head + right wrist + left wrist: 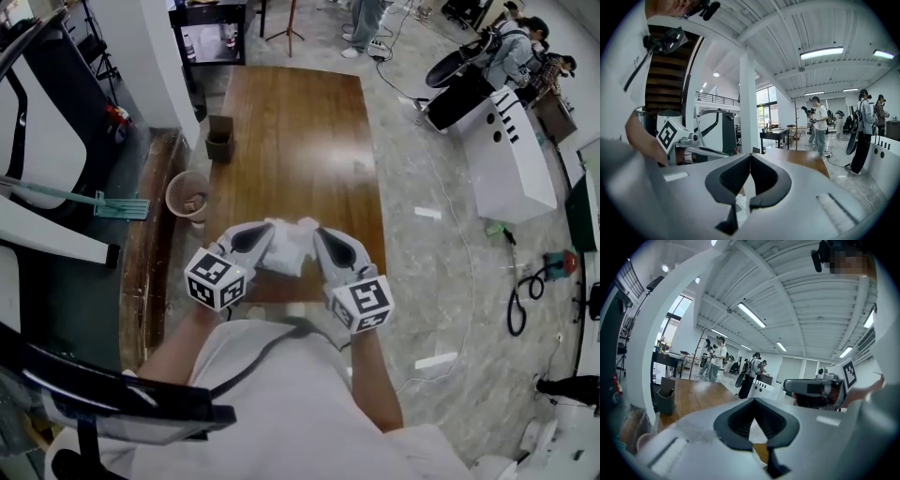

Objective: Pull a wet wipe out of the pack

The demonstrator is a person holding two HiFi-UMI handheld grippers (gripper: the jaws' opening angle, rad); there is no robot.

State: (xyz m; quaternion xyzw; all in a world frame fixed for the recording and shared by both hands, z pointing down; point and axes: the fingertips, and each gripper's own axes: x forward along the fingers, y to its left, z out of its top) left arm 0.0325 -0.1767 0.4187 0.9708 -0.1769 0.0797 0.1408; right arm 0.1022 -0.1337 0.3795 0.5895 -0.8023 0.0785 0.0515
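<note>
Centre frame, left gripper (266, 233) and right gripper (318, 235) jaws are clamped on the wet wipe (290, 247): likely light, limp, tearable; grip bunched folds.

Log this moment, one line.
left gripper: shut on white wipe | right gripper: shut on white wipe | white wipe: bunched between both grippers, above near end of wooden table
</note>
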